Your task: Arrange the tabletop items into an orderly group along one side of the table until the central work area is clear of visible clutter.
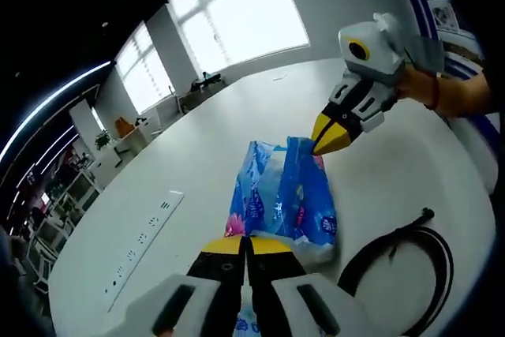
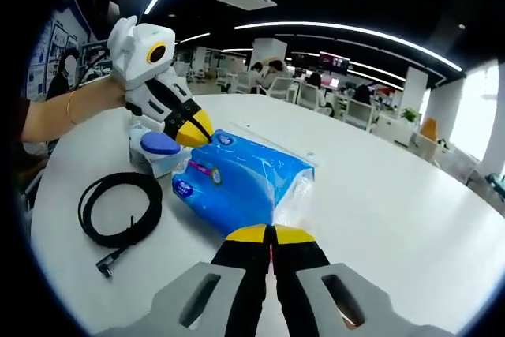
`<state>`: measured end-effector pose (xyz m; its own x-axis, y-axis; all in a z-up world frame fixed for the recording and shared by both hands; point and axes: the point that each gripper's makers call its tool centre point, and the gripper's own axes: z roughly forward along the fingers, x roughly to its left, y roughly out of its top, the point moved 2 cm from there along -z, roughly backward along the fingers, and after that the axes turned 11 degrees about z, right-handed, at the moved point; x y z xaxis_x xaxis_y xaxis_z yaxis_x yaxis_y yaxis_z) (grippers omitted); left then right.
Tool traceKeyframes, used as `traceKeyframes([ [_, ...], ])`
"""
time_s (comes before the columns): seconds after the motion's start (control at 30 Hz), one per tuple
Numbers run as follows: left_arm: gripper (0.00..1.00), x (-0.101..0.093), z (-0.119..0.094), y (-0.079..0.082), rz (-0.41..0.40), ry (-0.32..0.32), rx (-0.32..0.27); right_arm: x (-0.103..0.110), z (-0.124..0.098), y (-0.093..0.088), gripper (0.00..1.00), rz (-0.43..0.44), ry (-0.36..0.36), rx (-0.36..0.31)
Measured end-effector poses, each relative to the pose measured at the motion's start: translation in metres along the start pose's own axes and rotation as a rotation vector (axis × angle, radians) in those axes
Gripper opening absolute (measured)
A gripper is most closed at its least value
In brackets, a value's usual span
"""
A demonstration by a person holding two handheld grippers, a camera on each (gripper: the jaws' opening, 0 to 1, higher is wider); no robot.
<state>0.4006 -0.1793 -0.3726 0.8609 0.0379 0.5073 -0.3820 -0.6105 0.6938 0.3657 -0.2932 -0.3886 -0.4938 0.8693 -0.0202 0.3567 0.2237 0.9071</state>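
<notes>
You have both grippers pinched shut on opposite ends of the blue tissue pack (image 2: 237, 187): left gripper (image 1: 246, 246) on one end, right gripper (image 2: 271, 234) on the other. The pack, cable (image 2: 118, 209) and a small tub (image 2: 158, 151) with a blue lid lie close together on the table (image 2: 379, 211); grouping looks partly done. The tub's contents are hidden.

Open-plan office, daytime.
Rows of desks w/ chairs (image 2: 316, 92), ceiling light strips (image 2: 347, 33), big windows (image 1: 237, 13), white conf. table (image 2: 394, 203).
</notes>
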Motion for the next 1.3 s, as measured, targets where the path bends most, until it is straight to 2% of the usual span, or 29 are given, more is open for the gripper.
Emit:
traceKeyframes([
  [0.47, 0.0, 0.002, -0.001, -0.011, -0.015, 0.005, 0.016, 0.016, 0.0, -0.006, 0.0, 0.019, 0.025, 0.001],
  [0.7, 0.0, -0.002, 0.002, -0.019, -0.008, -0.009, 0.033, 0.018, 0.003, -0.011, 0.0, 0.032, 0.026, 0.004],
  [0.87, 0.0, 0.003, 0.003, -0.019, -0.024, 0.003, 0.017, 0.02, 0.003, -0.011, 0.0, 0.045, 0.036, 0.003],
  [1.3, 0.0, -0.002, 0.005, -0.023, -0.03, -0.008, 0.028, 0.02, 0.004, -0.013, 0.0, 0.065, 0.043, 0.007],
])
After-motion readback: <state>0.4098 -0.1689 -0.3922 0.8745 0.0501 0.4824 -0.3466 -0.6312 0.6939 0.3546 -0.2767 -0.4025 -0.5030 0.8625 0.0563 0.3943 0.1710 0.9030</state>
